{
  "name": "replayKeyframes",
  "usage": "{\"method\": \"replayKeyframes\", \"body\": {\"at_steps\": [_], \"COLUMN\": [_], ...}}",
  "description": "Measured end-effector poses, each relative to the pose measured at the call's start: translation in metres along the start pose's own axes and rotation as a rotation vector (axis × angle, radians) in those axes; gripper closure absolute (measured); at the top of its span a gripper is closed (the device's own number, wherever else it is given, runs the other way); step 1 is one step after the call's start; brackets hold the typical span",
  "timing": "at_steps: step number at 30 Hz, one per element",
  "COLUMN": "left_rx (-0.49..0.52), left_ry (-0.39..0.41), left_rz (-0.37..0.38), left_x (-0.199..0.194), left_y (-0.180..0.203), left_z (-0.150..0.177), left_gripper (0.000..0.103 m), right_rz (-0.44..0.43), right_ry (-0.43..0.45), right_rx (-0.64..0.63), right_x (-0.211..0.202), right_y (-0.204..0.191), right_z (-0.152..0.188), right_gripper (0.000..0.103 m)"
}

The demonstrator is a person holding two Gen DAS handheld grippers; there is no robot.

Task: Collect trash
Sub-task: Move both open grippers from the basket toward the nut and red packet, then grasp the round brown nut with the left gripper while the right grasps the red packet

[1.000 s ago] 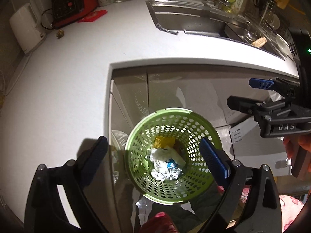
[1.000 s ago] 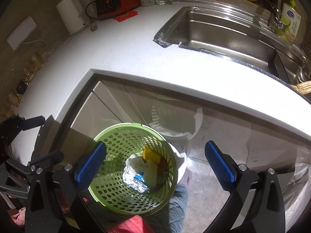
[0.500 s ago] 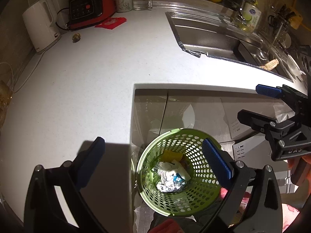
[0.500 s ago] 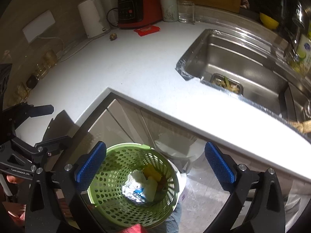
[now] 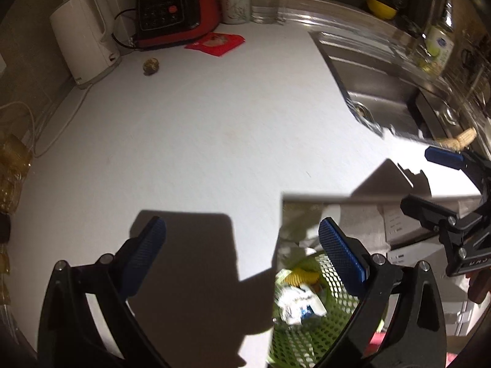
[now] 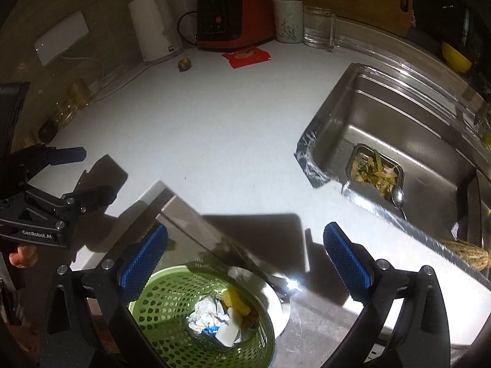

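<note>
Currently both hand-held grippers, left (image 5: 242,254) and right (image 6: 245,260), are held released and empty above the desk (image 5: 199,128); the red wrapper (image 6: 246,56) is judged the next pickup for the green basket (image 6: 172,306).

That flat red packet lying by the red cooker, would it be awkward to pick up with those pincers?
Probably a little. The red packet lies flat on the white counter, leaving little edge to pinch. It looks thin and light, so it may slide when nudged. Once gripped, it would likely flop or crumple rather than stay stiff.

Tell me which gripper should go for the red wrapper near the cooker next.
Left, probably. Both the left gripper and the right gripper are open and empty, but the red wrapper lies at the counter's far left, on the left gripper's side; the right gripper sits nearer the sink.
</note>
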State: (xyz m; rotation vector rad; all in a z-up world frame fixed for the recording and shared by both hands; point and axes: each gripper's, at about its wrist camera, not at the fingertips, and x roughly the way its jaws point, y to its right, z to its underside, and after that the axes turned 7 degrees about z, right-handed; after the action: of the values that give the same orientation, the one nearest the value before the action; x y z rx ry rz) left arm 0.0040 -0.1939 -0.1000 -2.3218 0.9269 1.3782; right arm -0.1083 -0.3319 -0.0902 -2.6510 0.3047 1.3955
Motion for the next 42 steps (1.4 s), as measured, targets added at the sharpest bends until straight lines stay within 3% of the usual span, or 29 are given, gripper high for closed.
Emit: {"method": "replayKeyframes", "body": {"at_steps": [9,16,28,36,39,42], "left_rx": [-0.116,-0.145,-0.228,-0.242,-0.218,-0.196], "left_ry": [0.076,0.112,0.075,0.074,0.067,0.063], "left_rz": [-0.045,-0.073,-0.038,-0.039,-0.050,-0.078], "left_x": [0.045,0.082,0.147,0.165,0.170,0.175], "left_y": [-0.071,-0.113,-0.169,-0.180,-0.179,-0.176], "left_z": [-0.090,-0.140,-0.202,-0.218,-0.224,-0.228], "left_gripper": [0.008,0.008,0.008,0.008,0.018,0.020], "right_rz": [-0.040,-0.054,-0.125,-0.170,-0.175,-0.176], "right_ry": [-0.002,-0.001,-0.005,-0.075,-0.075,-0.075], "right_rx": [-0.046,-0.074,-0.201,-0.243,-0.248,-0.264], "right_x": [0.077,0.134,0.216,0.267,0.276,0.280], "right_y": [-0.004,-0.002,-0.011,-0.021,-0.022,-0.026], "right_z": [-0.094,-0.171,-0.276,-0.308,-0.312,-0.315], "right_gripper": [0.002,0.002,0.002,0.002,0.002,0.002]}}
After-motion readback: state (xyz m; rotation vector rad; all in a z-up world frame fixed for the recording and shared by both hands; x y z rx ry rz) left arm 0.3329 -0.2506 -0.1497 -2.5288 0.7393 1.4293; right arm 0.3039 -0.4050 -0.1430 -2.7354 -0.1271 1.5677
